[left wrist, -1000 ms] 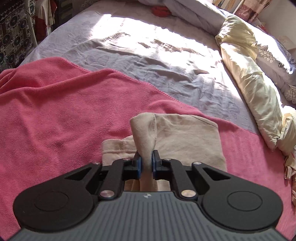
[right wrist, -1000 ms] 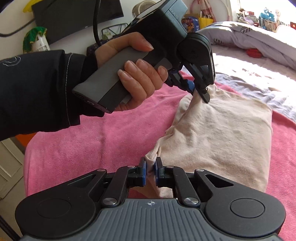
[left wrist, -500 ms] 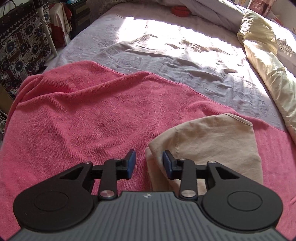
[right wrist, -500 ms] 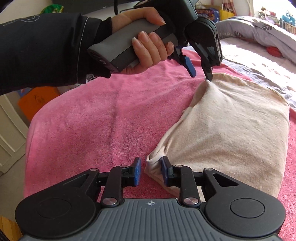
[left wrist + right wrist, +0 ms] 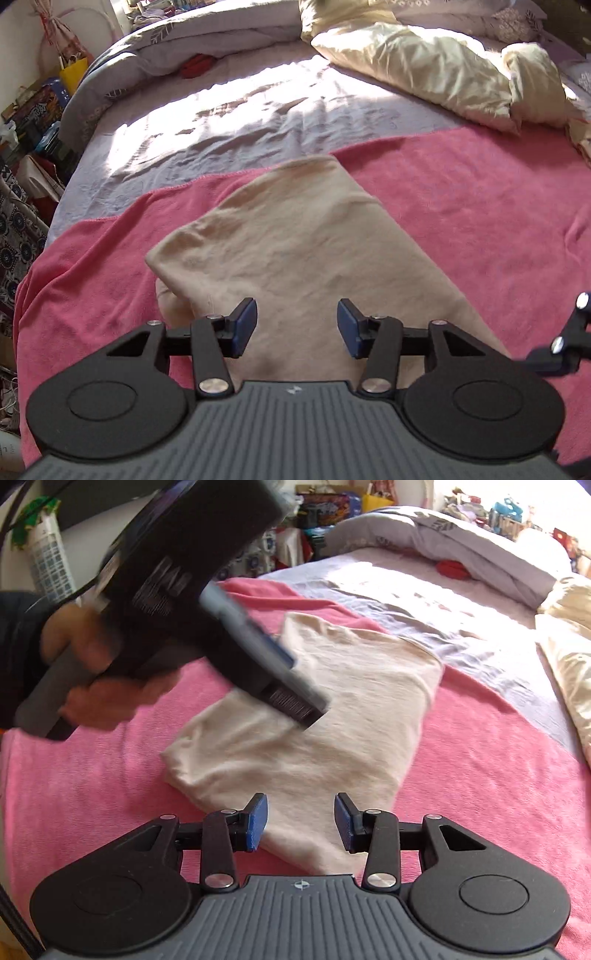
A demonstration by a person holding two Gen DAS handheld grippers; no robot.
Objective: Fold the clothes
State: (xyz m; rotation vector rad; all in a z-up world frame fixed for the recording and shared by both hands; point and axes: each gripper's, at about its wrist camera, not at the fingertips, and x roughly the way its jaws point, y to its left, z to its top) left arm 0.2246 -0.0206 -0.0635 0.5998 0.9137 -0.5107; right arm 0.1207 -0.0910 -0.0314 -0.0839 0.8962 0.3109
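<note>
A folded beige garment [image 5: 306, 251] lies flat on the pink towel [image 5: 480, 206] spread over the bed. My left gripper [image 5: 297, 328] hovers over the garment's near end; its jaws are opening and nothing is between the blue pads. In the right wrist view the same garment [image 5: 332, 720] lies ahead. My right gripper [image 5: 301, 821] hangs above its near edge, jaws opening, with the cloth below and not pinched. The left tool's body [image 5: 207, 602], blurred and held by a hand [image 5: 110, 698], crosses over the garment's far left part.
A grey sheet [image 5: 240, 110] covers the bed beyond the towel. A cream quilt [image 5: 424, 70] lies bunched at the far right and a grey duvet [image 5: 207, 40] with a red item [image 5: 197, 64] at the far end. Cluttered bags and boxes [image 5: 40, 107] stand beside the bed on the left.
Both grippers let go of the beige garment's corners and opened. The garment dropped flat. My left gripper swung across and rolled so it now looks along the garment; the right one drew back a little.
</note>
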